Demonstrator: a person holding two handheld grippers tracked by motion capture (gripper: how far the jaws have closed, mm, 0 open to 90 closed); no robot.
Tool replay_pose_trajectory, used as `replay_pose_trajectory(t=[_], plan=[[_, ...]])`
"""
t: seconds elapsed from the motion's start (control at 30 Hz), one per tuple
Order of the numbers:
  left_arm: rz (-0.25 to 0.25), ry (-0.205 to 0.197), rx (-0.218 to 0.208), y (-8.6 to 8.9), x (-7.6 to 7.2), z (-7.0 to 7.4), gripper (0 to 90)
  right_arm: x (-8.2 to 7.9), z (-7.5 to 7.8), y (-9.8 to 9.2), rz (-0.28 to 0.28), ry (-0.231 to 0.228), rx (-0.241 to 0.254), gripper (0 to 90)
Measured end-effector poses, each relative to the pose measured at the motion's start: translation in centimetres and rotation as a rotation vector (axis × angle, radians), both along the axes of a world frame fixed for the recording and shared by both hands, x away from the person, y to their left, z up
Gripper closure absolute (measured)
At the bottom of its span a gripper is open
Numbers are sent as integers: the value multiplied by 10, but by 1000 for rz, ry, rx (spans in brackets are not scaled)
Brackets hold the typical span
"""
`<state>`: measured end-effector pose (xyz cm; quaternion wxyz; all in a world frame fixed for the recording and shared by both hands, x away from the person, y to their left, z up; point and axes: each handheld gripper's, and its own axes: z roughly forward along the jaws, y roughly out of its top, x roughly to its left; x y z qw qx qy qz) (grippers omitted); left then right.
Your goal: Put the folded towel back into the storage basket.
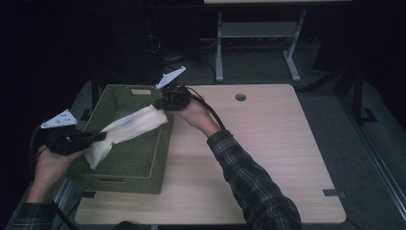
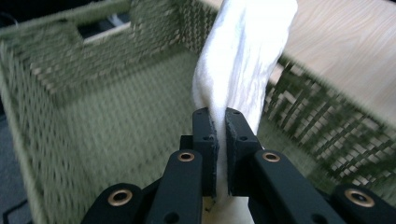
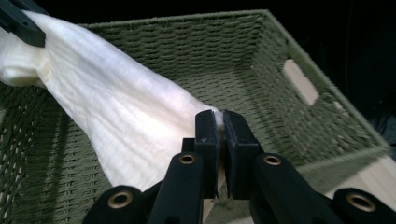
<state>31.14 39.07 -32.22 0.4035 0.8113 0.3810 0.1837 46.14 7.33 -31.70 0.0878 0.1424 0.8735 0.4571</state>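
The left gripper (image 2: 219, 140) is pinching a white, soft, crinkled cloth (image 2: 243, 60) between its two black jaws, which are pressing tight on the fabric. The cloth is stretching up and away over a green woven rectangular basket (image 2: 93, 102). Beyond the basket's far wall, a pale wooden surface (image 2: 345, 42) is showing.

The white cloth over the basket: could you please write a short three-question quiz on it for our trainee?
1. True or false: both grippers are shut on the white cloth.
2. What is beneath the cloth? A) the green woven basket B) bare tabletop C) the floor
3. Which gripper holds the cloth's end at the basket's far corner by the table?

Key: 1. True; the left gripper and right gripper each pinch it. 2. A. 3. The right gripper.
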Motion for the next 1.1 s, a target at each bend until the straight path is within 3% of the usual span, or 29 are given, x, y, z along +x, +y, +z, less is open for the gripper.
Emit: replay_pose_trajectory(t=[0.13, 0.33, 0.43, 0.67, 0.7, 0.8, 0.93, 0.97, 1.03, 1.1], plan=[[14, 20, -4, 10, -1, -12, 844, 3, -7, 16, 17, -2, -37, 852], [44, 39, -5, 19, 5, -27, 829, 6, -16, 29, 26, 16, -55, 852], [106, 33, -7, 24, 9, -33, 658, 9, -21, 36, 27, 23, -62, 853], [121, -2, -22, 23, 7, -29, 563, 16, -31, 53, 27, 21, -109, 853], [120, -6, -24, 22, 6, -28, 536, 21, -34, 58, 31, -2, -126, 853], [118, -11, -31, 21, 6, -27, 507, 27, -34, 62, -1, 7, -134, 853], [116, -16, -44, 19, 6, -25, 486, 42, -33, 60, -84, 15, -134, 846], [113, -18, -49, 18, 7, -25, 483, 46, -33, 59, -109, 25, -127, 826], [111, -20, -46, 17, 7, -25, 479, 51, -32, 55, -155, 27, -92, 655], [108, -23, -49, 15, 8, -24, 477, 51, -29, 51, -164, 29, -70, 635]])
